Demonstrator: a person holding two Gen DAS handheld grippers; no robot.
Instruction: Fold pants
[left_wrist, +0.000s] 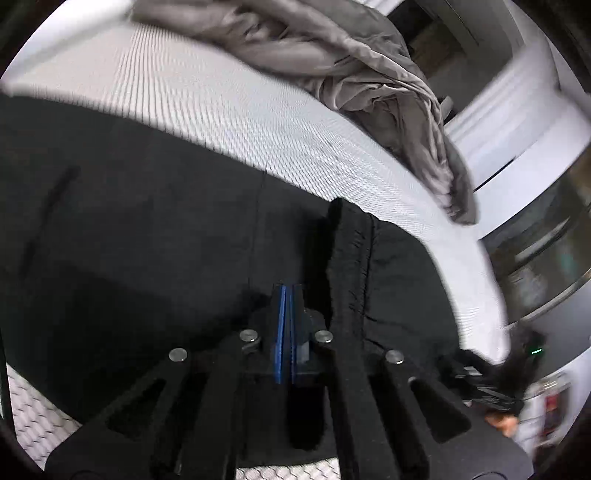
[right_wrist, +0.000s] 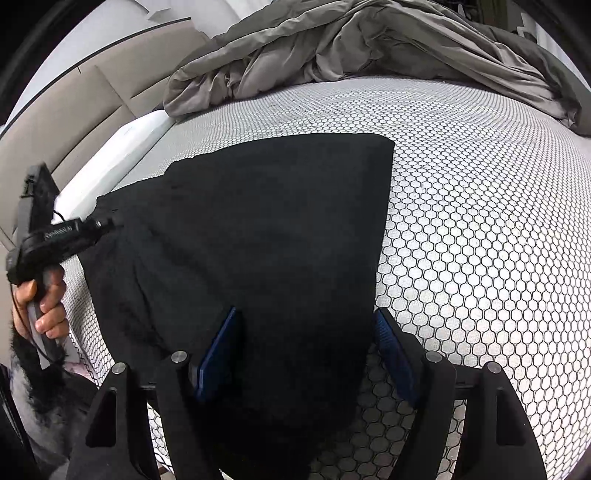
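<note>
Black fabric pants (right_wrist: 258, 240) lie partly folded on the white honeycomb-patterned mattress (right_wrist: 480, 221), long axis running away from the right tool (right_wrist: 306, 354) toward the crumpled grey duvet (right_wrist: 332, 48). Right tool: jaws wide, straddling the near edge of the pants, pads not pressing, nothing held. Left tool (left_wrist: 287, 325): blue pads fully together; cloth between them not discernible. A raised fold of the pants sits just right of it. Right tool looks better placed for the near edge.

Evenly lit, soft shadows; motion blur toward 3 o'clock in left view; dark fisheye vignette ringing both.
</note>
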